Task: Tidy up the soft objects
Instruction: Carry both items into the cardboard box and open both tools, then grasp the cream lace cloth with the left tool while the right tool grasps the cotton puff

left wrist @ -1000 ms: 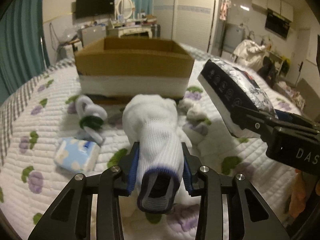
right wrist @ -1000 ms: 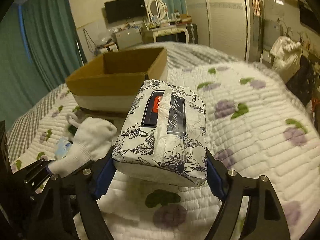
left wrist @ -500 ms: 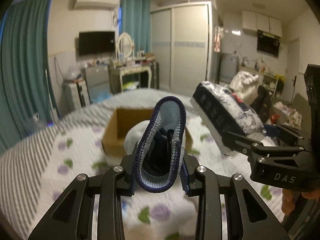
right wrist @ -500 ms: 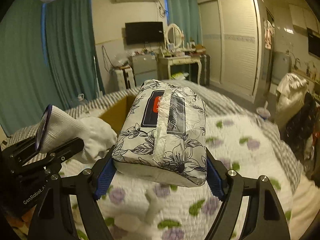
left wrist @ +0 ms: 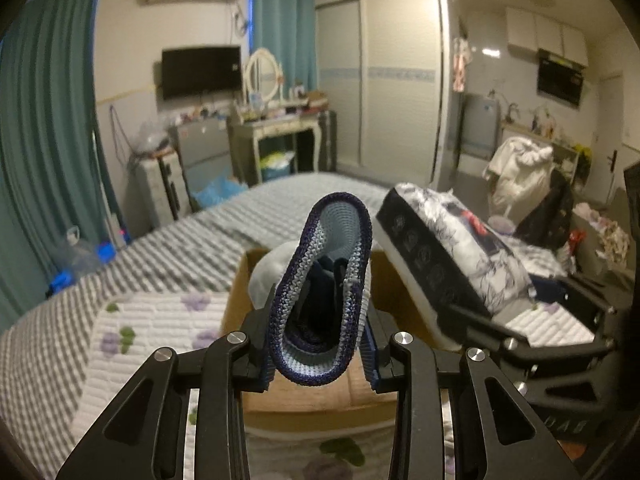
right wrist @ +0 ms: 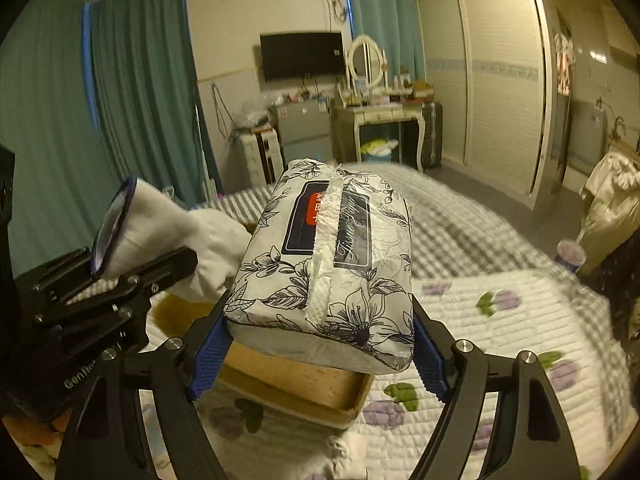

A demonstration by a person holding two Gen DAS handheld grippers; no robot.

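Bed (right wrist: 520, 312) and cardboard box (right wrist: 296, 376) lie under two loaded grippers.
Above the box's near edge, the right hand-held gripper (right wrist: 320, 344) is raised level and clamps a floral tissue pack (right wrist: 332, 260) between its blue pads. Just to its left, the left hand-held gripper (left wrist: 318, 352) pinches a white sock (left wrist: 324, 292), navy cuff tilted up toward the camera, over the box (left wrist: 400, 280).

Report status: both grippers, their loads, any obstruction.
Left gripper shut on white sock. Right gripper shut on tissue pack. Both above cardboard box; nothing blocking.
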